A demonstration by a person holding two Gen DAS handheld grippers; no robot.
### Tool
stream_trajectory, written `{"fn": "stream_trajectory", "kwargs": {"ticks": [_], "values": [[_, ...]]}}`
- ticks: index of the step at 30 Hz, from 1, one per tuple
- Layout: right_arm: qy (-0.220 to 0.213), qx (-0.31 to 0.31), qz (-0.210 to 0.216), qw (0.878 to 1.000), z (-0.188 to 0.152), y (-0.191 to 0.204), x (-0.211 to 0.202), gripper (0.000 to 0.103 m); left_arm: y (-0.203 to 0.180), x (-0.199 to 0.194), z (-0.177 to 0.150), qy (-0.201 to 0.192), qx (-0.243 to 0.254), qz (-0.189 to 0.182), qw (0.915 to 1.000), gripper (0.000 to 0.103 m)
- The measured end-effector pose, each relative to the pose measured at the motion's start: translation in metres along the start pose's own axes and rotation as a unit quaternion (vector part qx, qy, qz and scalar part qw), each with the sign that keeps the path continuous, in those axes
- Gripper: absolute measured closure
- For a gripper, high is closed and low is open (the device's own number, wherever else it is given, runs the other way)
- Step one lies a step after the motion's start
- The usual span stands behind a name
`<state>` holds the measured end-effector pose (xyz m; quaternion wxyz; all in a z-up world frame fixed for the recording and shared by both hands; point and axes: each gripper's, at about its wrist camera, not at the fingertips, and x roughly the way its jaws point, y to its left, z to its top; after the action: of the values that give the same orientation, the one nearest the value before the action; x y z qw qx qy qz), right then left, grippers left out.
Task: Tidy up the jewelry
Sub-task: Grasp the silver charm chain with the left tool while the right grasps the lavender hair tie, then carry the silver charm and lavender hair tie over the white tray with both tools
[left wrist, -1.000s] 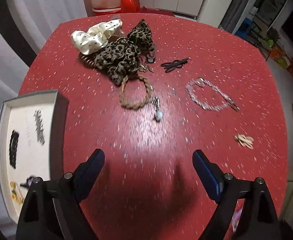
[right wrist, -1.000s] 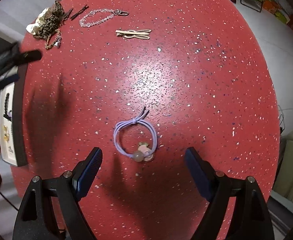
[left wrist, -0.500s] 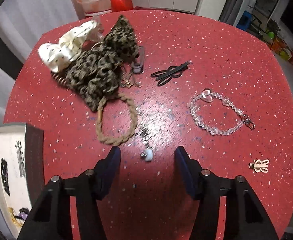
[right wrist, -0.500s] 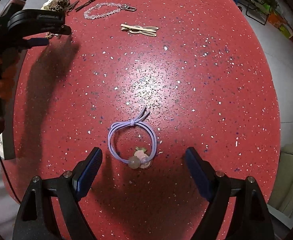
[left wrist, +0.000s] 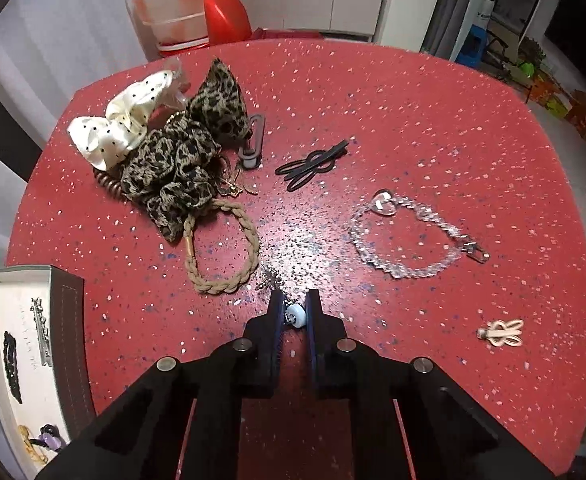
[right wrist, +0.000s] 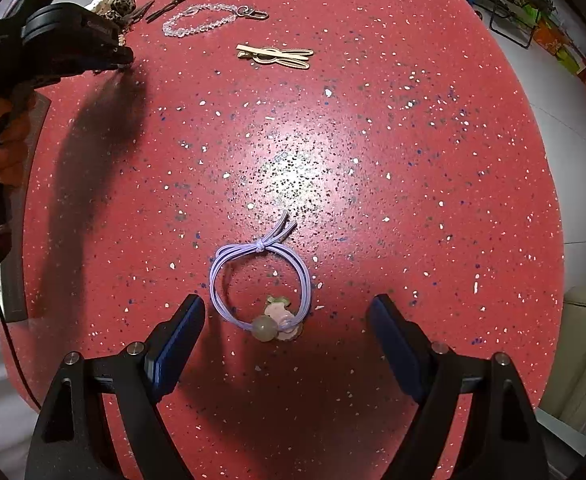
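On the red speckled table (left wrist: 413,120) lies a small pendant with a pale blue bead (left wrist: 295,313) and a thin silver chain (left wrist: 271,278). My left gripper (left wrist: 295,307) is closing, and its pads press on both sides of the bead. In the right wrist view the left gripper (right wrist: 123,60) is at the far left, held by a hand. My right gripper (right wrist: 285,305) stands open, pointing down over a purple hair tie (right wrist: 219,280) with a bead and flower charm, which lies between the fingers untouched.
A grey tray (left wrist: 67,320) with several pieces stands at the left edge. A braided tan tie (left wrist: 249,240), leopard scrunchies (left wrist: 173,164), a white dotted bow (left wrist: 121,128), a black clip (left wrist: 313,164), a crystal bracelet (left wrist: 397,268) and a cream bunny clip (left wrist: 501,332) lie around.
My left gripper moved forward to the blue-bead pendant and its jaws closed from wide apart onto the bead. The right gripper stayed open over the purple tie.
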<state>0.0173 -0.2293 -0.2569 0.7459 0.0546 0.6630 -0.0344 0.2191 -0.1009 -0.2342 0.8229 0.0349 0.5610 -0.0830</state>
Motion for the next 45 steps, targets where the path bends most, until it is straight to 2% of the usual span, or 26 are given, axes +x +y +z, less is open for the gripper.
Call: {"fn": "stream_trajectory", "kwargs": {"ticks": [5, 7, 9, 10, 11, 12, 13, 14, 16, 21, 29, 45], "values": [[-0.007, -0.007, -0.007, 1.0, 0.001, 0.008, -0.001, 0.017, 0.006, -0.021, -0.01, -0.007, 0.003, -0.014, 0.9999, 0.091], [-0.01, -0.012, -0.017, 1.0, 0.001, 0.015, -0.001, 0.024, 0.008, -0.027, -0.018, -0.005, 0.004, -0.019, 0.9998, 0.091], [-0.007, -0.004, -0.028, 1.0, -0.001, 0.02, 0.002, 0.046, 0.009, -0.03, -0.025, 0.0, 0.006, -0.024, 0.9997, 0.091], [-0.014, -0.002, -0.029, 0.999, -0.002, 0.022, 0.0, 0.047, 0.01, -0.031, -0.029, 0.001, 0.007, -0.026, 0.9996, 0.091], [-0.015, -0.003, -0.029, 0.999, -0.002, 0.024, -0.001, 0.055, 0.01, -0.033, -0.032, 0.002, 0.007, -0.029, 0.9995, 0.091], [-0.017, -0.006, -0.029, 0.999, -0.003, 0.026, -0.002, 0.068, 0.011, -0.034, -0.036, 0.004, 0.008, -0.032, 0.9994, 0.091], [-0.018, -0.007, -0.029, 0.999, -0.003, 0.028, -0.003, 0.076, 0.011, -0.036, -0.039, 0.006, 0.01, -0.035, 0.9993, 0.091], [-0.018, -0.007, -0.026, 0.999, -0.004, 0.028, -0.004, 0.09, 0.011, -0.037, -0.042, 0.007, 0.011, -0.036, 0.9993, 0.091], [-0.021, 0.006, -0.013, 1.0, -0.004, 0.027, -0.006, 0.098, 0.011, -0.039, -0.047, 0.009, 0.01, -0.04, 0.9991, 0.091], [-0.031, 0.04, 0.032, 0.998, -0.003, 0.019, -0.019, 0.099, 0.016, -0.049, -0.056, 0.011, 0.009, -0.049, 0.9987, 0.091], [-0.023, 0.09, 0.095, 0.991, 0.003, -0.008, -0.032, 0.099, 0.018, -0.069, -0.07, 0.017, 0.017, -0.062, 0.9978, 0.091], [-0.032, 0.088, 0.118, 0.989, 0.006, -0.006, -0.069, 0.099, 0.019, -0.128, -0.114, 0.026, 0.035, -0.085, 0.9954, 0.091]]}}
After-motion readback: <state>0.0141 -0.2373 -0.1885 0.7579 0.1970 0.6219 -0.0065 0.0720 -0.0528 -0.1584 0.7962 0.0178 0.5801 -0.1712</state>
